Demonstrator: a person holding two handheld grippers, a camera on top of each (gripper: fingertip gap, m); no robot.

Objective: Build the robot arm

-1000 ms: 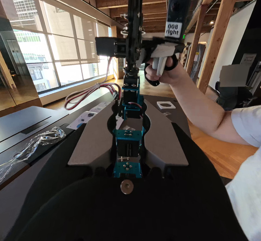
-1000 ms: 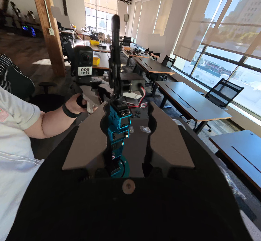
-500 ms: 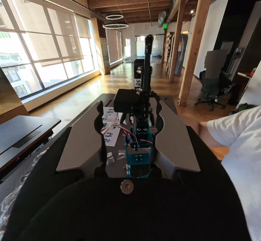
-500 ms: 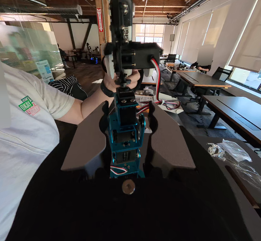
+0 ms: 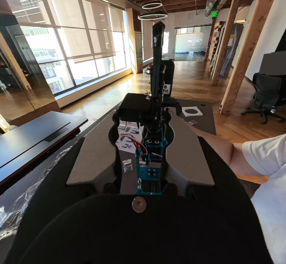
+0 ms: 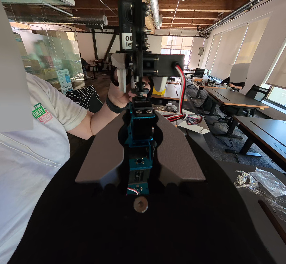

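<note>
Above the blue servo arm (image 6: 140, 132) a white printed label (image 6: 127, 43) sits on a black camera (image 6: 126, 16), a green-and-pink shirt print (image 6: 41, 113) left of it, and seemingly a tiny sticker (image 6: 137, 176) on it.

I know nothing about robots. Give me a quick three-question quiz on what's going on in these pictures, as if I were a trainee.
1. True or false: the right gripper is shut on the blue-and-black servo assembly.
2. What lies on the table to that gripper's right?
A. a yellow cup
B. crumpled clear plastic wrap
C. a laptop
3. Fill in: the wires leaving the black motor box are red, black and ____.

Key: 1 true; 2 B; 3 white.
</note>
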